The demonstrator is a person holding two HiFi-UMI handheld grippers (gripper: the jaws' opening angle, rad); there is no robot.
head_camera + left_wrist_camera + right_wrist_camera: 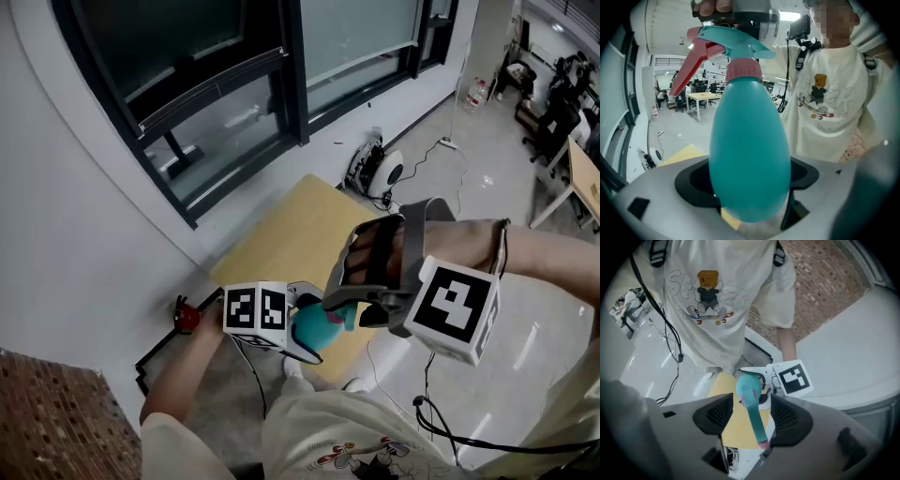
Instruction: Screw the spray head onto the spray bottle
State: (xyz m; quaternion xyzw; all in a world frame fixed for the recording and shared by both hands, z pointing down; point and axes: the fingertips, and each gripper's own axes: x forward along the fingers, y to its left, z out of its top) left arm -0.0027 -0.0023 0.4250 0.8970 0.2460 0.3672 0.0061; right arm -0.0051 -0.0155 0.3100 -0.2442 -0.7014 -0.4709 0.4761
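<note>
A teal egg-shaped spray bottle [750,150] is clamped at its base by my left gripper [750,206], which is shut on it. Its teal spray head [736,47] with pink collar and pink trigger [691,65] sits on the bottle's neck. In the head view the bottle [314,328] hangs in the air between the left gripper [298,337] and the right gripper [342,311]. Seen from above, the spray head [752,408] lies between the wide-apart jaws of my right gripper [752,420], with gaps on both sides. The right gripper is open.
A pale wooden table [281,234] stands below the grippers, against a white wall with dark-framed windows. Cables and a white device [375,169] lie on the shiny floor, with a red object [187,317] by the wall. The person's torso is close behind.
</note>
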